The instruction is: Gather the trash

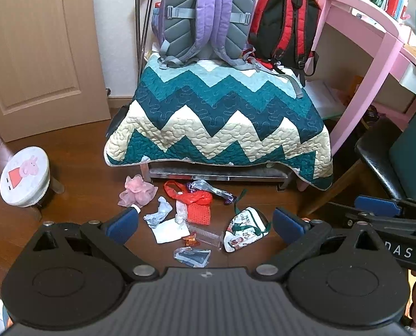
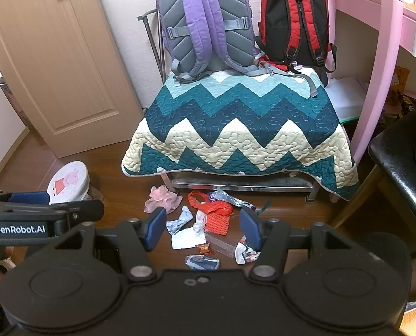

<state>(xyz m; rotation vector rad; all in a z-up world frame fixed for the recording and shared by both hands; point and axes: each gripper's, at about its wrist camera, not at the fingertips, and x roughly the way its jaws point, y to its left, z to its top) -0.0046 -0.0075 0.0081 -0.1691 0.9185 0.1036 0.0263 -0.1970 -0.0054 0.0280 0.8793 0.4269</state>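
Note:
Trash lies scattered on the brown wooden floor in front of a quilt-covered bench. Among it are a red net bag point(image 1: 198, 210) point(image 2: 217, 219), a white paper point(image 1: 167, 231) point(image 2: 185, 238), a crumpled pale wrapper point(image 1: 159, 212) point(image 2: 180, 221), a clear ribbed plastic piece point(image 1: 206, 238) point(image 2: 222, 246), a blue packet point(image 1: 192, 256) point(image 2: 202, 261) and a green-and-white printed pouch point(image 1: 245, 228) point(image 2: 245, 252). My left gripper point(image 1: 205, 222) hangs open above the pile, nothing between its fingers. My right gripper point(image 2: 203, 228) is open too, also above the pile.
A pink frilly item point(image 1: 136, 191) point(image 2: 161, 200) lies left of the trash. A small round stool point(image 1: 24, 176) point(image 2: 68, 182) stands at the left. The bench with the zigzag quilt point(image 1: 219, 120) point(image 2: 236, 128) carries two backpacks. A black chair point(image 2: 401, 162) and pink desk point(image 1: 381, 50) stand right.

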